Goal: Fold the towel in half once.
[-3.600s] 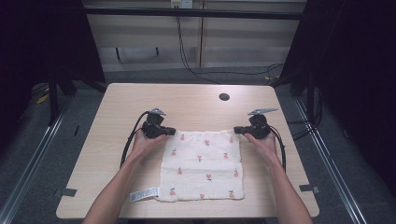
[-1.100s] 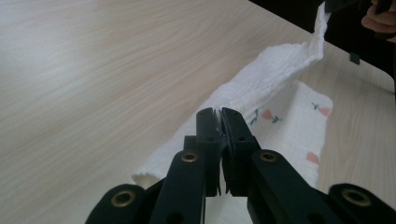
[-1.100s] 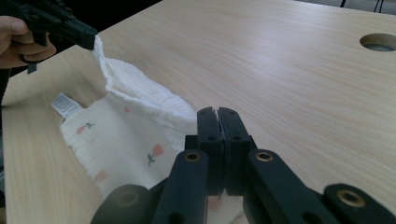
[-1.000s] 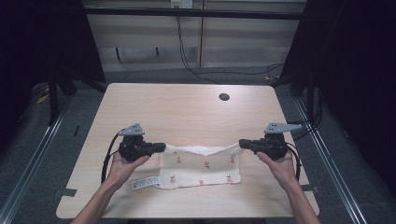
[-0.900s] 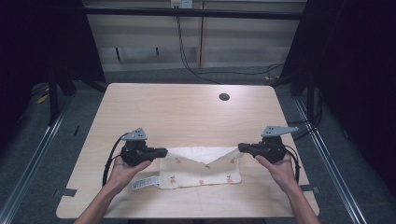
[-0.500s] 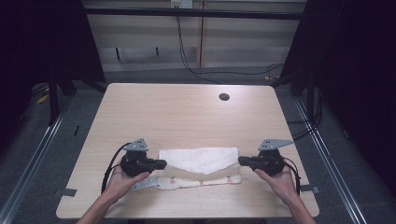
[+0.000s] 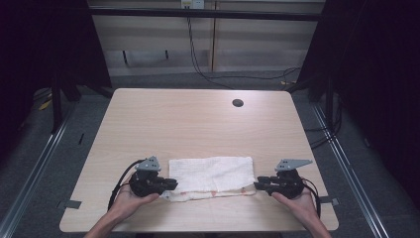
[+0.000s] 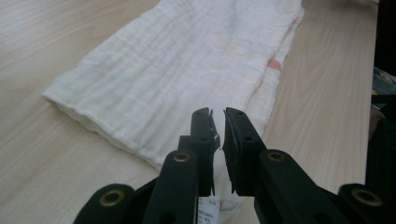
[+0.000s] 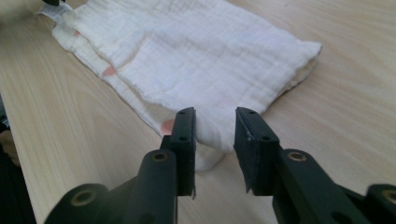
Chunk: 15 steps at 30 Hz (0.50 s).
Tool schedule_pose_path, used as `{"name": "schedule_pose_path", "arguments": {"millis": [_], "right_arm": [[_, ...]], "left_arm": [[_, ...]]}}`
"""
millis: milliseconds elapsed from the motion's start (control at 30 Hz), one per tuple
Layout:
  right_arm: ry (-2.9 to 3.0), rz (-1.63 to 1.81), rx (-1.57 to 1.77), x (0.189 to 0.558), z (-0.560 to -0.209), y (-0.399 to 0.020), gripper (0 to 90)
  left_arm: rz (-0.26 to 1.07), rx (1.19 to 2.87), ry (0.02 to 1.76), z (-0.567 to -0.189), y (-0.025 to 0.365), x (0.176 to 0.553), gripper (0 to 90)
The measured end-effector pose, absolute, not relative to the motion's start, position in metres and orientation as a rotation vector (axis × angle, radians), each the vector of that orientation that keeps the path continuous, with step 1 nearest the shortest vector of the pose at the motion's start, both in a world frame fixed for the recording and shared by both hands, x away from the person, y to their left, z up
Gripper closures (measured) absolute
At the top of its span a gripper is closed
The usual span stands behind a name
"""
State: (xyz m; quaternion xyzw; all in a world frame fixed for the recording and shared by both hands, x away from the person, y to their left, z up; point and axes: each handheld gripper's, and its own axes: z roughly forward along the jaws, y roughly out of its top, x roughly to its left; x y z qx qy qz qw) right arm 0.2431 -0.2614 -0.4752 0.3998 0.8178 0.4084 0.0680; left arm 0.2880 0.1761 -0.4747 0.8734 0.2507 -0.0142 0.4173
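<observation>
A white cloth (image 7: 210, 173) with small pink prints lies folded into a long strip near the table's front edge. My left gripper (image 7: 173, 184) sits at the strip's left end. In the left gripper view the jaws (image 8: 218, 114) stand almost together, with a thin bit of the cloth (image 8: 187, 70) pinched between them. At the strip's right end, my right gripper (image 7: 257, 185) is open. Its jaws (image 9: 214, 114) stand apart over the near corner of the cloth (image 9: 201, 51) and grip nothing.
The light wooden table (image 7: 198, 124) has a small dark round hole (image 7: 237, 103) at the back right. A white label (image 9: 56, 11) sticks out of the cloth by the left gripper. Dark floor, rails and cables surround the table.
Both grippers carried the cloth's far edge toward the front edge, folding the spread cloth in half. The right jaws have since parted.
</observation>
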Motion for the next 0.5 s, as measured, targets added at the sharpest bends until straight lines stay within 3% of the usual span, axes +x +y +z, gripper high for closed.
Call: {"name": "schedule_pose_path", "arguments": {"millis": [100, 333, 500], "right_arm": [[2.448, 1.246, 1.201, 0.245, -0.469, -0.257, 61.7], [2.459, 1.187, 1.191, 0.257, -0.469, -0.242, 58.5], [2.503, 1.139, 1.186, 0.280, -0.485, -0.218, 54.4]], "left_arm": [[-0.037, 2.177, 0.649, -0.476, 0.179, 0.293, 80.2], [-0.025, 2.196, 0.715, -0.486, 0.171, 0.322, 76.8], [-0.040, 2.234, 0.716, -0.496, 0.166, 0.323, 73.5]]}}
